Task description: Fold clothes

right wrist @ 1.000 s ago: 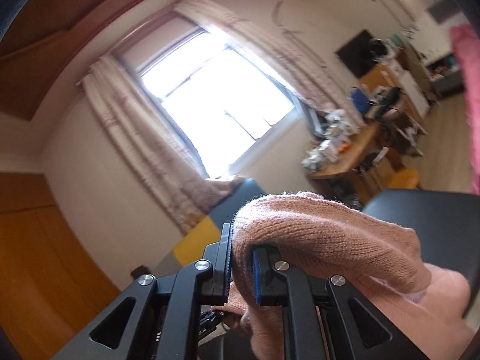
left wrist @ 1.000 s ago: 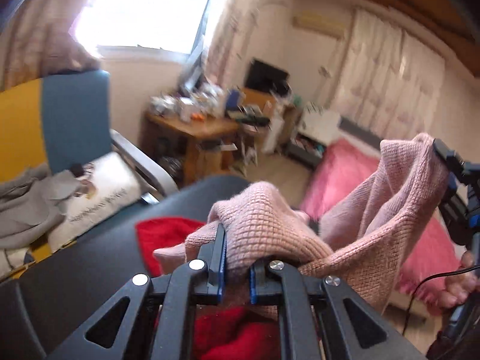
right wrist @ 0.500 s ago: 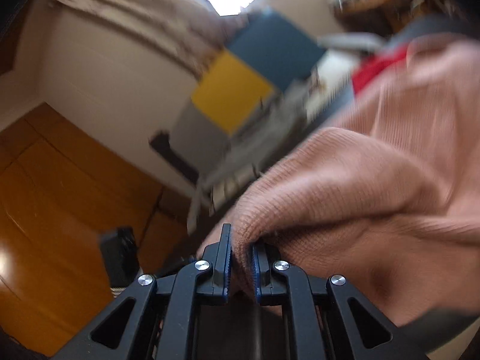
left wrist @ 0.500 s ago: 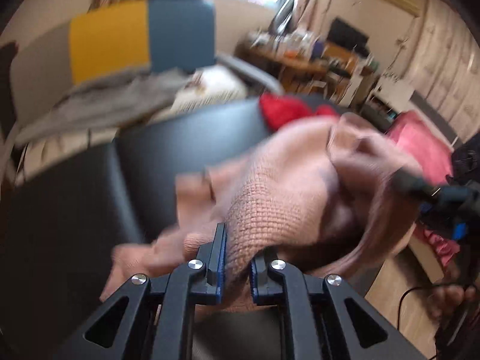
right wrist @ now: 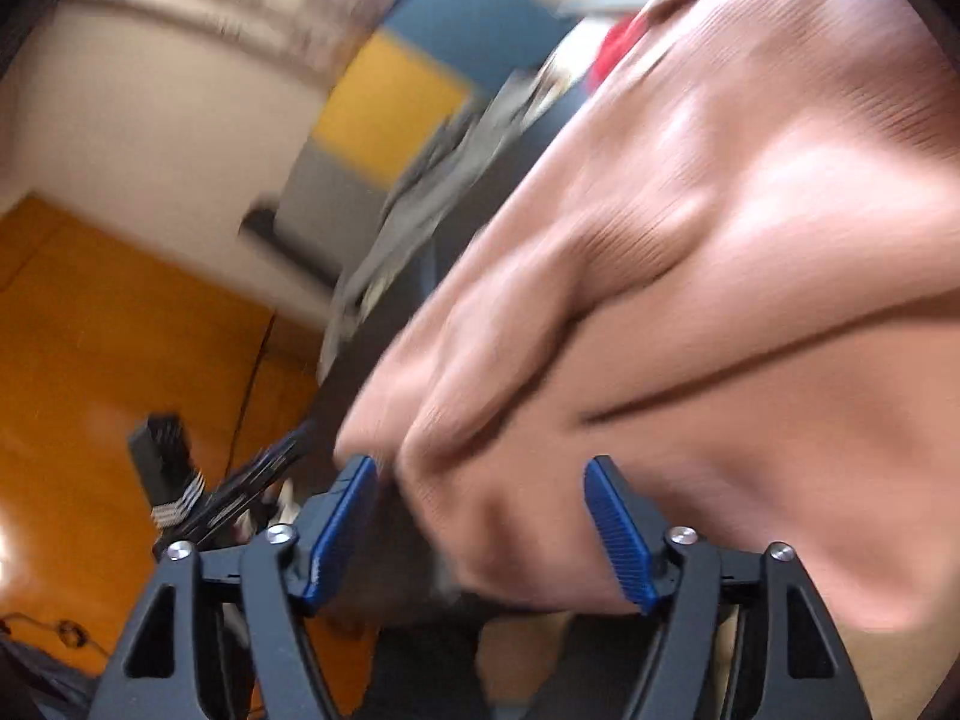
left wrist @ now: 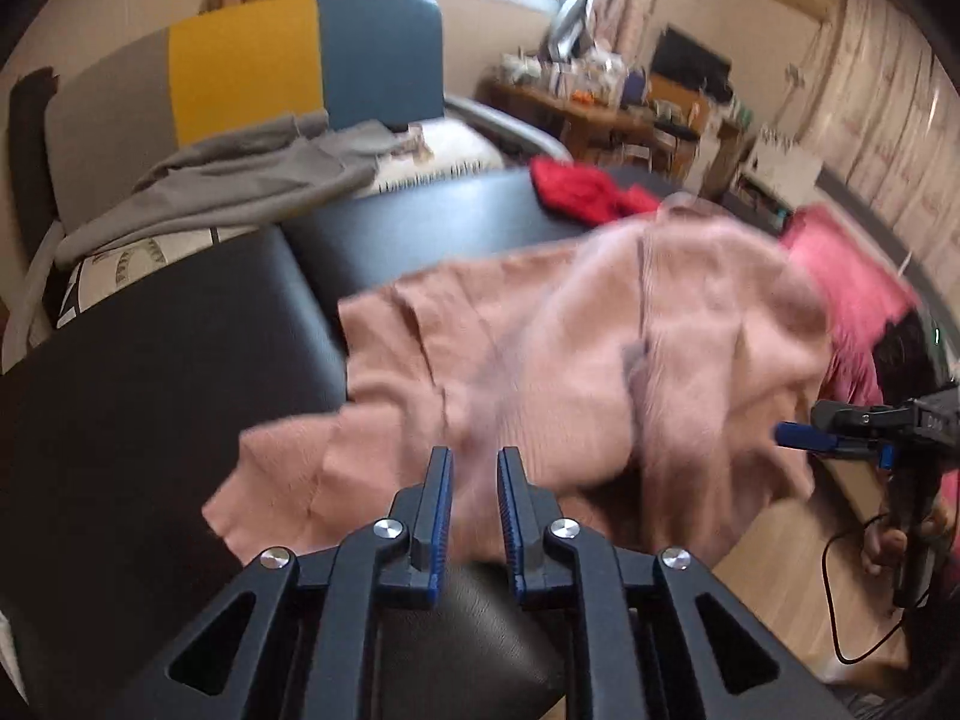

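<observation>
One pink knit sweater (left wrist: 576, 360) is spread, rumpled and blurred, across the black padded table (left wrist: 156, 372), its near edge overhanging. Left gripper (left wrist: 474, 480): jaws parted slightly, nothing seen clamped, cloth just beyond the tips. Right gripper (right wrist: 480, 516): jaws spread wide, knit bulging between them but not pinched. Step judged: garment laid out for folding; whether any fold is in cannot be told. A regrip on an edge or sleeve is likely needed next. Counted: one red garment (left wrist: 582, 192), one grey garment (left wrist: 240, 180) on the chair (left wrist: 252, 66), two grippers.
</observation>
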Demonstrator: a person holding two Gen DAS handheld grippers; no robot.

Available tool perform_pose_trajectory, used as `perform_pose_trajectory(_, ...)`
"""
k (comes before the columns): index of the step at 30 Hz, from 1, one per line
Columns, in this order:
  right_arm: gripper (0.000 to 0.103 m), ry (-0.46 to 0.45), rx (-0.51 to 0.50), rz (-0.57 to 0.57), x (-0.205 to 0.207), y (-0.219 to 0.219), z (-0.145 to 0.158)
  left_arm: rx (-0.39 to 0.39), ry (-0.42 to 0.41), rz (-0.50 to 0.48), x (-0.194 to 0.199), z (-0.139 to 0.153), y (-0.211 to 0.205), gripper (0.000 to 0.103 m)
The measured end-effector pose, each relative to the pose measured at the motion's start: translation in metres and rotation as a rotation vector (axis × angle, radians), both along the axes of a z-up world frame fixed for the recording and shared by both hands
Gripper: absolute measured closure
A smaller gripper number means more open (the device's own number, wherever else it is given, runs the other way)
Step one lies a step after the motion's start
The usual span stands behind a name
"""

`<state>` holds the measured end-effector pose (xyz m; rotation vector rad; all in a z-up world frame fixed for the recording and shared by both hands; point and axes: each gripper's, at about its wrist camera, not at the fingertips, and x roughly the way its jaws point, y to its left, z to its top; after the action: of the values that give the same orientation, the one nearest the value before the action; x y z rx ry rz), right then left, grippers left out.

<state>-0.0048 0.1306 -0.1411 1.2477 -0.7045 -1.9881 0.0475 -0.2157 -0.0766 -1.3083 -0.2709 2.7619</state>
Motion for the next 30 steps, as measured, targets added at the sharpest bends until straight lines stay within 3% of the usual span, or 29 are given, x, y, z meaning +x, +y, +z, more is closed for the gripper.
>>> perform_pose_trajectory(4,0.024,0.111,0.085,-0.254,-0.008,0.08,0.03,0.018,0.013,0.026,-0.011,0.005,0.004,0.087)
perform_pose_trajectory(8,0.024,0.166,0.126,-0.376,-0.053,0.126,0.061,0.019,-0.007,-0.027,-0.021,-0.003,0.028,0.087)
perform_pose_trajectory(12,0.024,0.086,0.011,-0.457,-0.109,0.165,0.065,0.017,-0.031,-0.153,-0.019,-0.012,0.069,0.083)
perform_pose_trajectory(16,0.024,-0.154,-0.183,-0.474,-0.179,0.163,0.037,0.004,-0.054,-0.277,-0.018,-0.022,0.108,0.082)
perform_pose_trajectory(18,0.024,-0.26,-0.188,-0.524,-0.206,0.163,0.021,-0.035,-0.066,-0.317,-0.017,-0.029,0.119,0.081)
perform_pose_trajectory(21,0.023,-0.333,-0.232,-0.528,-0.229,0.167,0.001,-0.074,-0.091,-0.343,-0.019,-0.039,0.127,0.08)
perform_pose_trajectory(25,0.016,-0.401,-0.314,-0.576,-0.257,0.178,-0.024,-0.131,-0.126,-0.399,-0.024,-0.053,0.14,0.079)
perform_pose_trajectory(28,0.016,-0.379,-0.297,-0.647,-0.272,0.167,-0.03,-0.181,-0.153,-0.473,-0.024,-0.065,0.156,0.079)
perform_pose_trajectory(29,0.018,-0.352,-0.258,-0.649,-0.278,0.163,-0.028,-0.175,-0.16,-0.498,-0.023,-0.07,0.16,0.079)
perform_pose_trajectory(30,0.034,-0.304,-0.189,-0.643,-0.284,0.153,-0.024,-0.169,-0.167,-0.523,-0.022,-0.074,0.164,0.079)
